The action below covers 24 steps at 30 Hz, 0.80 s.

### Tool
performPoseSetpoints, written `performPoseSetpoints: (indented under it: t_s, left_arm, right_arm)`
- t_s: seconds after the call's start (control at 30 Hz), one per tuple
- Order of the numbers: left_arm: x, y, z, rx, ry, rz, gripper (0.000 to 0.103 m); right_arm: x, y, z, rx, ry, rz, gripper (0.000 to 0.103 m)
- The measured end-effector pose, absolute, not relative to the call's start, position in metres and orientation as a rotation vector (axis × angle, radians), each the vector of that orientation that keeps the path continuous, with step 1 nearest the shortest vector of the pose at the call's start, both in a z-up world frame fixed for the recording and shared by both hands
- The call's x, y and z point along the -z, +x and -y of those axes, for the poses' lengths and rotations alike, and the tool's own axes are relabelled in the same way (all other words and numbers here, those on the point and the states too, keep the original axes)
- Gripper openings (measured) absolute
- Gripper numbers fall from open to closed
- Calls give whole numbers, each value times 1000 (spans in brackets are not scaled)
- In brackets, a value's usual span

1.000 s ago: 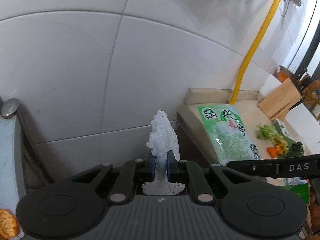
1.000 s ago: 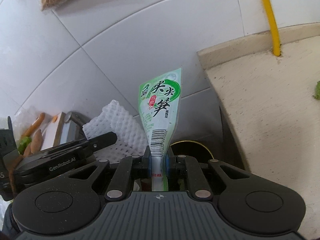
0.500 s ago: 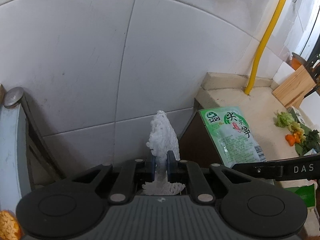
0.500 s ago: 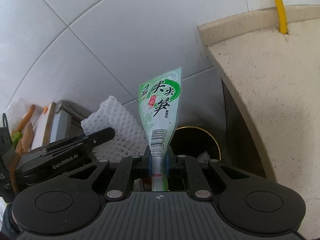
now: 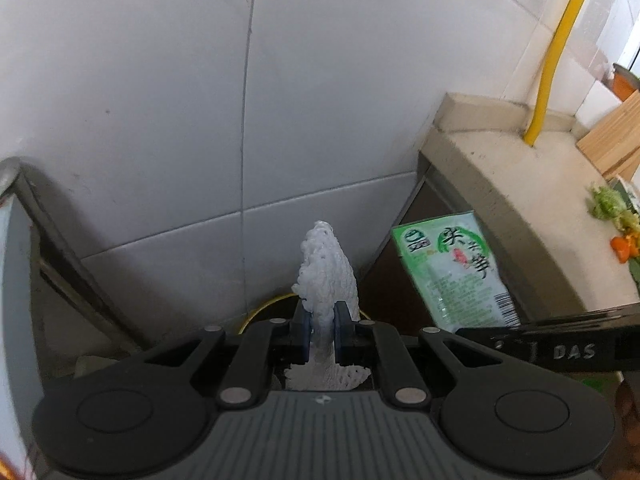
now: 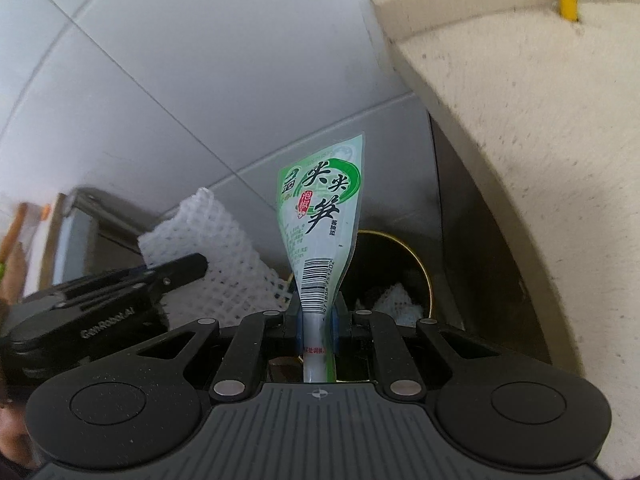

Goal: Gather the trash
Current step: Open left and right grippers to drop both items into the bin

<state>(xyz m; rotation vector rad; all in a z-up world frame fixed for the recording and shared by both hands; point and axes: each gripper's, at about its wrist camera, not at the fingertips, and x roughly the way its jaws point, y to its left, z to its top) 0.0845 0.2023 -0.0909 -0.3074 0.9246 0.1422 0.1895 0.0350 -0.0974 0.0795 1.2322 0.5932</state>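
The left gripper [image 5: 320, 330] is squeezing a white foam net [image 5: 328, 276]. Its two blue pads [image 5: 306, 330] are pressing on the net from both sides, and the net is sticking up between them. In the right wrist view the same foam net [image 6: 208, 252] is showing flat, with its little holes easy to see, and the left gripper [image 6: 188, 270] is coming in from the side.

The right gripper [image 6: 316, 328] is squeezing a green and white snack bag [image 6: 320, 216]. The bag is standing tall between the pads, pinched near the end with the black bar code. In the left wrist view the snack bag [image 5: 450, 270] is hanging beside the foam net, and the dark finger of the right gripper [image 5: 488, 330] is poking in from the edge.

A round bin [image 6: 416, 272] with a gold rim is sitting low down, right behind both grippers. Some white stuff is lying inside the bin. The foam net and the snack bag are both up above the bin, not inside it. In the left wrist view only a bit of the bin [image 5: 264, 308] rim is peeking out behind the foam net.

A pale stone counter [image 6: 520, 140] is standing just beside the bin. A yellow pipe [image 5: 556, 52] is going up the white tile wall [image 5: 160, 100] from the counter. Green and orange food scraps [image 5: 618, 220] are lying on the counter, far from the bin.
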Motion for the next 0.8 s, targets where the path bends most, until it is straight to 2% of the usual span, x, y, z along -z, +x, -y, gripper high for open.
performPoseSetpoints:
  t_s: [0.43,0.6,0.7,0.8]
  left_arm:
    - [119,120,-197,-184,-248,-1048,8]
    - [120,121,-200,-194,-252,-1061,26]
    - [122,123,-200,-209,-240,-1067,33]
    - [123,123,-202,-207,-247,-1070,34]
  right_arm:
    - [157,220,-69,-556,65,-1338,20]
    - [174,229,-79,-524,64,-1364,33]
    - [181,232,-83,-513,60,-1380,33]
    - [186,234,-84,-497,60,-1381,33]
